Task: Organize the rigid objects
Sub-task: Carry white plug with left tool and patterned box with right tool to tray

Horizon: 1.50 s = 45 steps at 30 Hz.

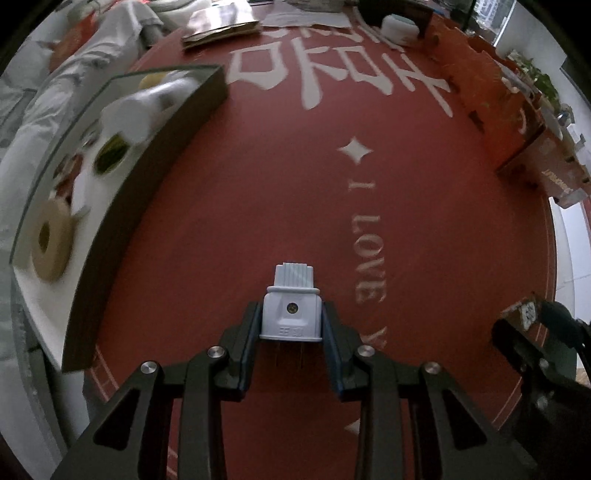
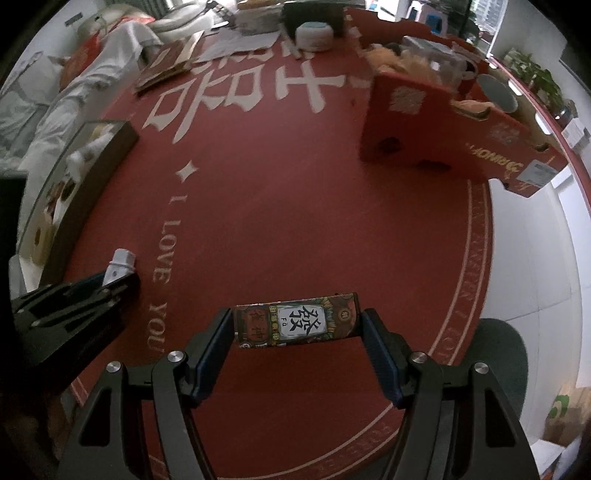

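Observation:
My left gripper is shut on a white power plug and holds it just above the red tablecloth; its prongs point back toward me. It also shows in the right wrist view at the left. My right gripper is shut on a printed card box with a large Chinese character, held crosswise by its two ends over the cloth. A dark-walled tray with tape rolls and a white bottle stands to the left.
An orange cardboard box full of items stands at the right. A book, papers and a white round container lie at the back. The round table's edge curves at the right, with a green stool below.

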Tool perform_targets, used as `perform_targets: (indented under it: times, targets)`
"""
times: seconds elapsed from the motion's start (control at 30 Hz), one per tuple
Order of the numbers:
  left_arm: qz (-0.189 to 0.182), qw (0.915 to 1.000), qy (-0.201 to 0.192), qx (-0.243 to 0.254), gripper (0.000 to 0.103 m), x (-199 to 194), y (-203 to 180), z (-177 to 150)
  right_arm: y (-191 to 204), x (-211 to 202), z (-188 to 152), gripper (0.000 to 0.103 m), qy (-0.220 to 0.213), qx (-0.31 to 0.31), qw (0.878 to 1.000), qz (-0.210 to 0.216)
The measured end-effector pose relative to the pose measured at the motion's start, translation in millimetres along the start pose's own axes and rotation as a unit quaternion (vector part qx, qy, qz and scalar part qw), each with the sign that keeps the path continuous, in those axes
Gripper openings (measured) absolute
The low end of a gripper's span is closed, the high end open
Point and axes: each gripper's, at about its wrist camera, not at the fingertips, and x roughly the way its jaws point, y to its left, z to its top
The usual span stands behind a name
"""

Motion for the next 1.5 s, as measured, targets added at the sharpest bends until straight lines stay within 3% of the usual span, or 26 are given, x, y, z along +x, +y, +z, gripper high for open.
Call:
perform_targets:
  times: [0.2, 0.37, 0.5, 0.7, 0.77, 0.87, 1.03, 1.2, 1.33, 1.5]
  targets:
    - [0.003, 0.9999, -0.009, -0.004, 0.035, 2.8, 11.2, -6.1, 14.5, 8.6, -8.6, 0.070, 0.014, -0.013, 1.000, 0.004]
    - [0.004, 0.9998, -0.020, -0.001, 0.035, 5.5, 8.3, -3.0, 17.1, 25.9, -12.4, 0.071, 0.051, -0.008, 0.999, 0.003]
    - [0.001, 0.9998, -0.022, -0.003, 0.035, 0.7, 5.6, -18.1, 20.8, 25.7, -11.4, 0.071, 0.051, -0.014, 0.999, -0.008]
    - [-0.004, 0.9998, -0.018, -0.007, 0.035, -1.7, 5.3, -11.4, 25.3, 24.4, -8.8, 0.071, 0.054, -0.019, 0.998, -0.019]
    - [-0.012, 0.9996, -0.022, -0.016, 0.035, -8.7, 11.4, -9.8, 32.6, 17.0, -3.6, 0.070, 0.039, -0.029, 0.999, -0.019]
    - [-0.004, 0.9978, -0.062, -0.023, 0.035, -35.9, 23.6, 0.1, 52.6, -4.2, 10.9, 0.070, -0.001, -0.047, 0.999, -0.006]
    - [0.008, 0.9911, -0.108, -0.077, 0.035, -84.6, 71.3, 22.5, 110.5, -39.1, 65.8, 0.070, -0.058, -0.077, 0.994, 0.057]
    - [0.031, 0.9764, -0.138, -0.163, 0.035, -118.5, 146.8, 48.5, 180.7, -55.3, 125.3, 0.070, -0.087, -0.114, 0.985, 0.098]
    - [0.066, 0.9652, -0.142, -0.209, 0.035, -118.2, 192.2, 67.5, 228.6, -60.0, 157.5, 0.071, -0.098, -0.145, 0.978, 0.113]
    - [0.087, 0.9569, -0.111, -0.254, 0.035, -91.1, 229.7, 72.2, 283.7, -38.6, 180.4, 0.071, -0.086, -0.189, 0.972, 0.105]
